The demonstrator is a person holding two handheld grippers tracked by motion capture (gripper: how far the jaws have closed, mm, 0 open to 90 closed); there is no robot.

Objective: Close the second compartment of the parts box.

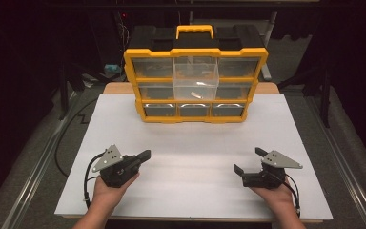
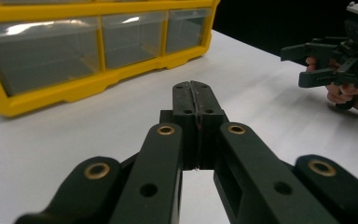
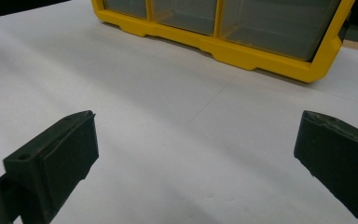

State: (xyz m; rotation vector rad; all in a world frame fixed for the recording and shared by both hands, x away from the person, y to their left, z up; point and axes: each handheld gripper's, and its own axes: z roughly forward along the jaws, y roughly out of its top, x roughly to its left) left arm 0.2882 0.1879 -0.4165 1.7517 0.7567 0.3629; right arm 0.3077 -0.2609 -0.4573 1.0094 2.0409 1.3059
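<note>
A yellow organizer (image 1: 195,85) with clear drawers and a black top stands at the far middle of the white table (image 1: 190,157). Its centre drawer (image 1: 195,81) is pulled out toward me, with a small pale piece (image 1: 196,95) lying inside. My left gripper (image 1: 144,155) rests at the near left, jaws pressed together with nothing between them (image 2: 196,100). At the near right, my right gripper (image 1: 249,160) is held open, its two pads (image 3: 65,149) wide apart over bare table. The organizer's bottom drawers (image 2: 130,39) face both gripper views (image 3: 214,18).
A black cable (image 1: 69,131) runs along the floor at the left of the table. Dark stands and frame legs (image 1: 324,95) flank the table at the back. Open white surface lies between the grippers and the organizer.
</note>
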